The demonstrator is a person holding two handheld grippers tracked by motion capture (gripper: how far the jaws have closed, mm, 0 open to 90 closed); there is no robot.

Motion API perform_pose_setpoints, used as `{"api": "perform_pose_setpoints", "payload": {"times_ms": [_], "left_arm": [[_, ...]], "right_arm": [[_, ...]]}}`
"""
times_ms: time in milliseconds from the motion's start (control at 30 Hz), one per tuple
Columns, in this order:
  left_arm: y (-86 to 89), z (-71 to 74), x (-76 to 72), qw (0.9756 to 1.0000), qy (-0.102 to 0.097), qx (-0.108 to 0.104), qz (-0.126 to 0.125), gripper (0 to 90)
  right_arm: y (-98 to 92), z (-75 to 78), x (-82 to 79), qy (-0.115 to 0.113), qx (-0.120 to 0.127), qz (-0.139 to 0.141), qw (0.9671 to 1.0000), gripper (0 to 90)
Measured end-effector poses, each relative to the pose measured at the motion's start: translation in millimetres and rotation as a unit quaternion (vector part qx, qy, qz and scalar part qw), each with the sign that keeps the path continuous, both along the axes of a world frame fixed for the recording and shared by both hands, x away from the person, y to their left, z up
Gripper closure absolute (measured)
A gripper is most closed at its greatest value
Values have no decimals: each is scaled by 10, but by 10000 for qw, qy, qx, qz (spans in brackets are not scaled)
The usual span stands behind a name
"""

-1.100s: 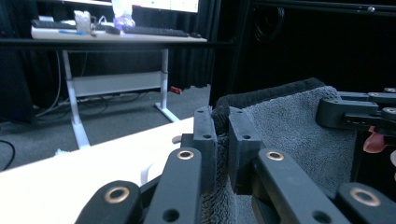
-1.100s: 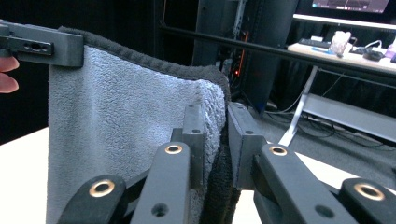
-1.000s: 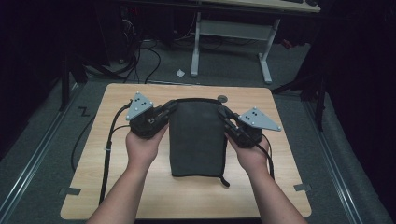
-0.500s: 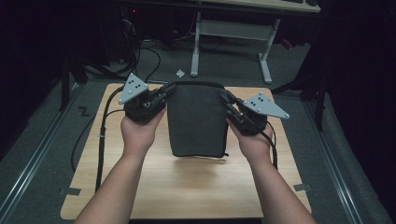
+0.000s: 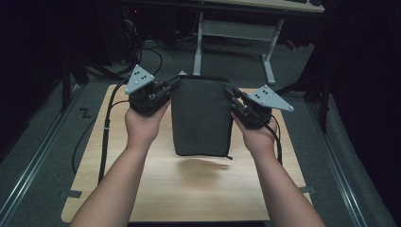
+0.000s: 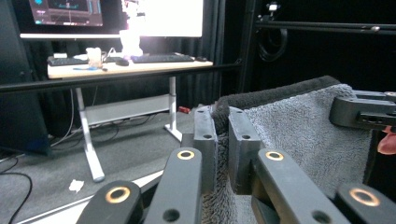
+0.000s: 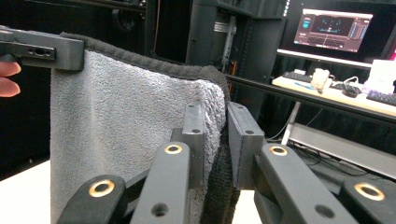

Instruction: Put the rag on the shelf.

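Two forearms reach in from the near edge, each hand raised above the wooden worktop [image 5: 156, 189]. One folded grey towel [image 5: 201, 116] hangs between them, its lower edge clear of the worktop with a shadow beneath. One left gripper [image 5: 174, 85] is clamped on the towel's upper left corner, and one right gripper [image 5: 230, 92] on its upper right corner, both pointing inward. Farther back, a desk with a keyboard and lit monitors stands in the dark room.
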State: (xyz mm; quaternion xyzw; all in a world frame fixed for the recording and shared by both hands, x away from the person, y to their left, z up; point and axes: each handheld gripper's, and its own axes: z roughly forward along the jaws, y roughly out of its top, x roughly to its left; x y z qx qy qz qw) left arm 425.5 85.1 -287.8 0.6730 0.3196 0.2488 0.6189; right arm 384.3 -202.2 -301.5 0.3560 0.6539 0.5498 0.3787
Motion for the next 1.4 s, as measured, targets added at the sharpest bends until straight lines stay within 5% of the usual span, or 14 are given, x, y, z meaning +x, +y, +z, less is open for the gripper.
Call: {"api": "perform_pose_setpoints", "payload": {"times_ms": [333,400,700,967,1133,1233,1400], "left_arm": [[-72,33,331,9995,-51,284,111,836],[-57,0,491,9998,43,112,134,836],[-88,-139,854,9986,41,384,358,835],[-155,-148,996,9974,-39,644,325,834],[-174,-327,1090,9970,178,723,233,834],[-181,-583,1172,9948,445,889,205,835],[-145,-865,1229,9939,819,731,101,836]], "right_arm": [[-24,-31,346,214,153,-111,9996,794],[-32,-35,482,315,205,-65,9993,793],[-9,-87,862,453,-21,-98,9989,787],[-90,-142,1095,481,-92,-147,9987,787],[-129,-306,1232,637,-335,-125,9973,787],[-157,-432,1284,881,-401,-41,9953,787],[-174,-595,1293,1045,-489,52,9933,787]]}}
